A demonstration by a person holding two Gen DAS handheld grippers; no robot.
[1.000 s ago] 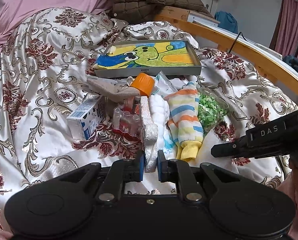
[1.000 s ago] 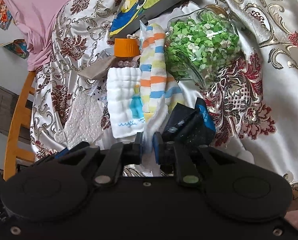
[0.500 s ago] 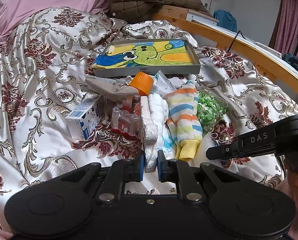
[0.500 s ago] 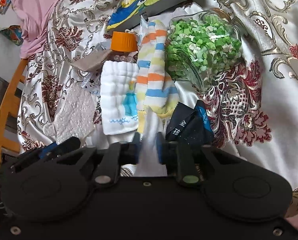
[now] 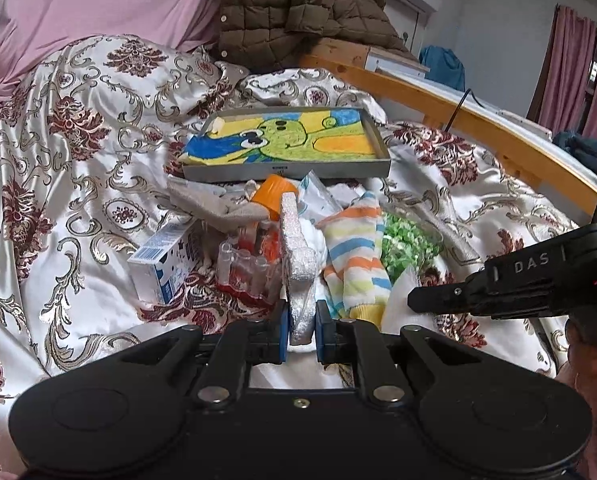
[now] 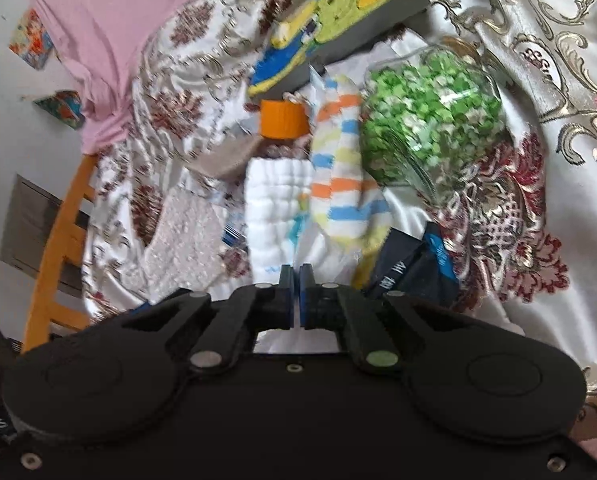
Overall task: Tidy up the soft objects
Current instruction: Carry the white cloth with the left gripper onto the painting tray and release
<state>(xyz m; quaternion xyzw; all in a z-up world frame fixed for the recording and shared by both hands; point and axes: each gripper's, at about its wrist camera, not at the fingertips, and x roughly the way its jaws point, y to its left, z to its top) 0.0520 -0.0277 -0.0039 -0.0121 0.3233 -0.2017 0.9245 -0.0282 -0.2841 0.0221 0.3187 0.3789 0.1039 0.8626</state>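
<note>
The right gripper point(image 6: 296, 276), closed on white cloth point(image 6: 318, 248), sat just below the striped sock point(image 6: 338, 184), whose length ran away from it, while the left gripper point(image 5: 301, 316) pinched a foam sheet point(image 5: 296, 256).

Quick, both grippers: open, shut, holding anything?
Left gripper: shut on the foam sheet.
Right gripper: shut, pinching the white cloth.

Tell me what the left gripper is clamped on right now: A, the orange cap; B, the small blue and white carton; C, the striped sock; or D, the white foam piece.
D: the left gripper has its blue pads pressed on the white foam piece.
</note>
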